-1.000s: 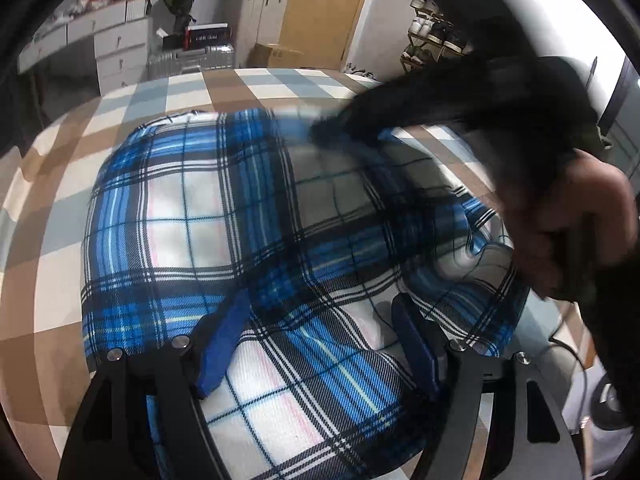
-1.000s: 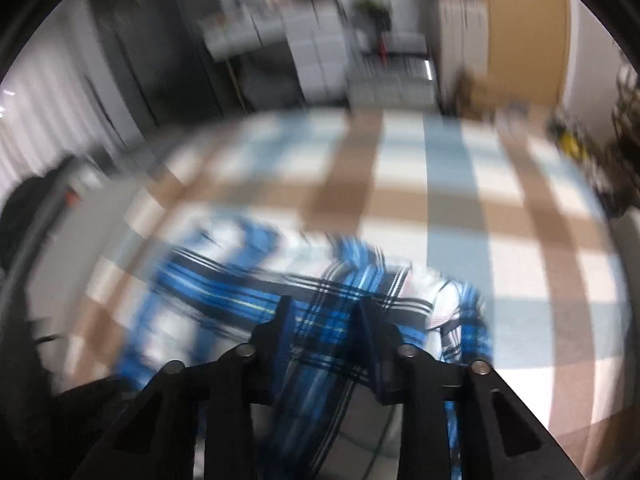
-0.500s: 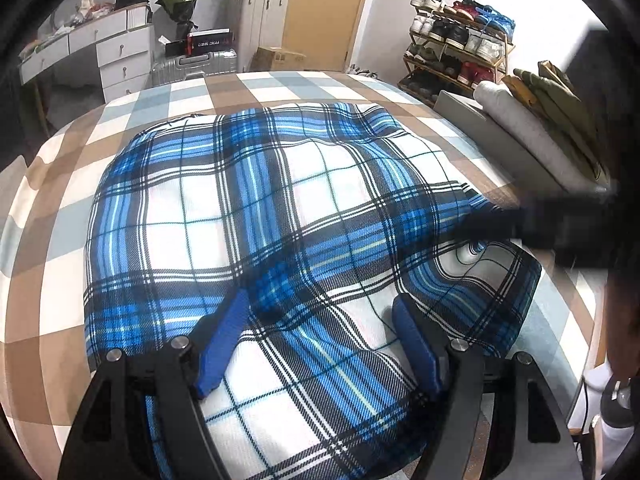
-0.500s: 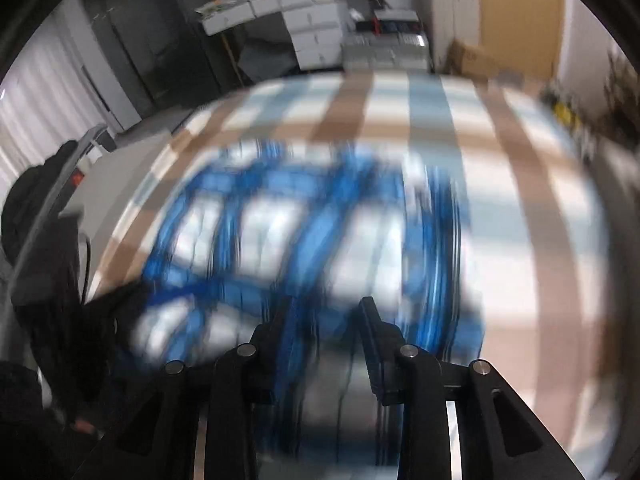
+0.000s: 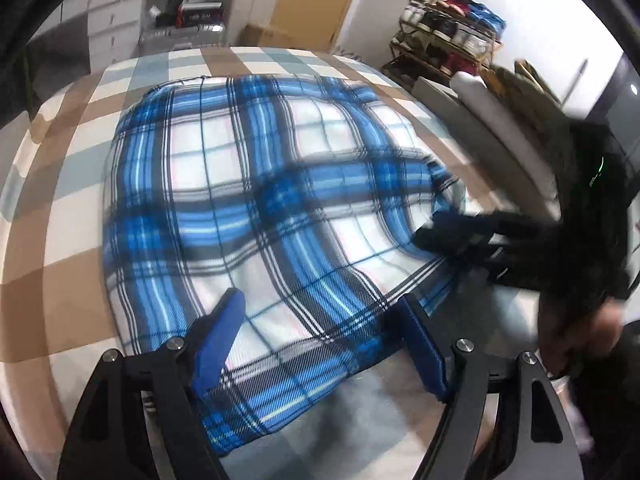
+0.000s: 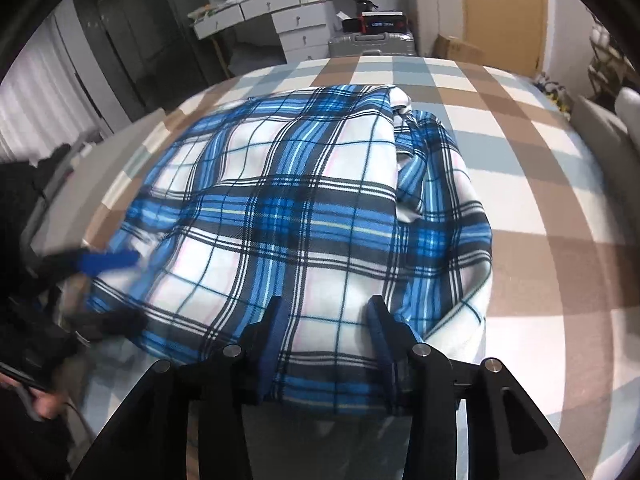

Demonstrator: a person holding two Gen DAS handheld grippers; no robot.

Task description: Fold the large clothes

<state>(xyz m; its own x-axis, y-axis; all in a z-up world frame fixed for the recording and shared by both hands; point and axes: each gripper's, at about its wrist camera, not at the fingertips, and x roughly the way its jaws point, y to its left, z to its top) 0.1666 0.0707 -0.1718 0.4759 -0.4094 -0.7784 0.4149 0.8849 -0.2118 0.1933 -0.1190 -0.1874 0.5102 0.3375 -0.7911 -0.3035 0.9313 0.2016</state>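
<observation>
A large blue, white and black plaid garment (image 5: 256, 208) lies folded on a checked bed cover (image 5: 72, 128); it also shows in the right wrist view (image 6: 304, 208). My left gripper (image 5: 320, 320) is open over the garment's near edge, with fabric between its blue pads but not clamped. My right gripper (image 6: 326, 320) is open over the near edge on its side, and shows blurred in the left wrist view (image 5: 456, 236) at the garment's right edge. My left gripper also shows in the right wrist view (image 6: 108, 260), blurred, at the left edge.
The bed cover (image 6: 540, 184) stretches far and right of the garment. White drawers (image 6: 296, 24), a suitcase (image 6: 368, 44) and cardboard boxes (image 6: 456, 50) stand beyond the bed. A shoe rack (image 5: 444, 48) and rolled bedding (image 5: 500, 120) stand at the right.
The right gripper swung back from over the far part of the garment to its near right edge, and its fingers stand wider apart. The left gripper pulled back slightly toward the near edge.
</observation>
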